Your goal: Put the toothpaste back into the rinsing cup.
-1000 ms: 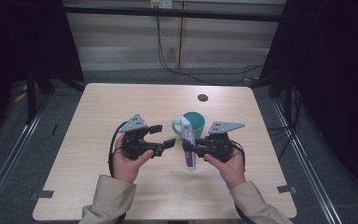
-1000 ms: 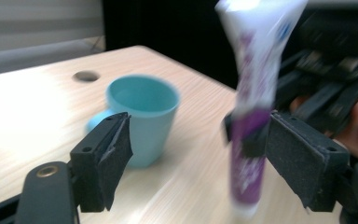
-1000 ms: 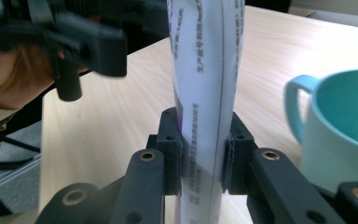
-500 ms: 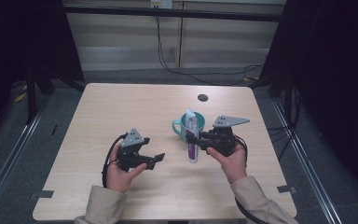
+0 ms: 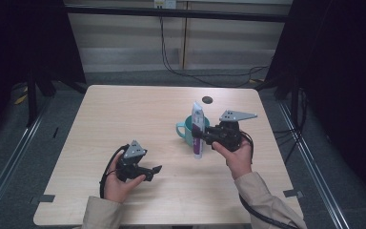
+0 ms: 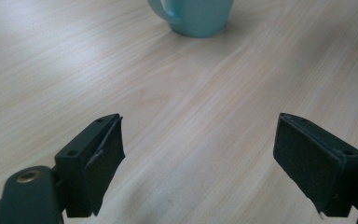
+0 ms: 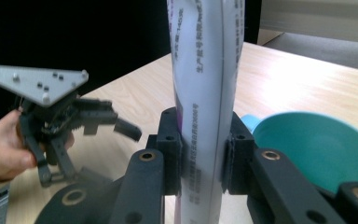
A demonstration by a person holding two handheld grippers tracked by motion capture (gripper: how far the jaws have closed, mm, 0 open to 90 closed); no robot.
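toothpaste tube point(image 5: 198, 130) stands upright, clamped at mid-body by the right gripper point(image 5: 205, 136), just beside the teal mug point(image 5: 187, 130) on the bench point(image 5: 124, 114), probably for dropping it in. left gripper point(image 5: 153, 171) hangs open and empty. the tube's small chinese print is too blurred to read.

High view looks forward and down over the whole pale wooden table point(image 5: 138, 114). Left gripper view skims low, the round teal ceramic mug point(image 6: 196, 16) ahead of its claw. Right gripper view sits very close (mug point(image 7: 314, 144) beside its claw), sharing that mug point(image 5: 187, 130) too.
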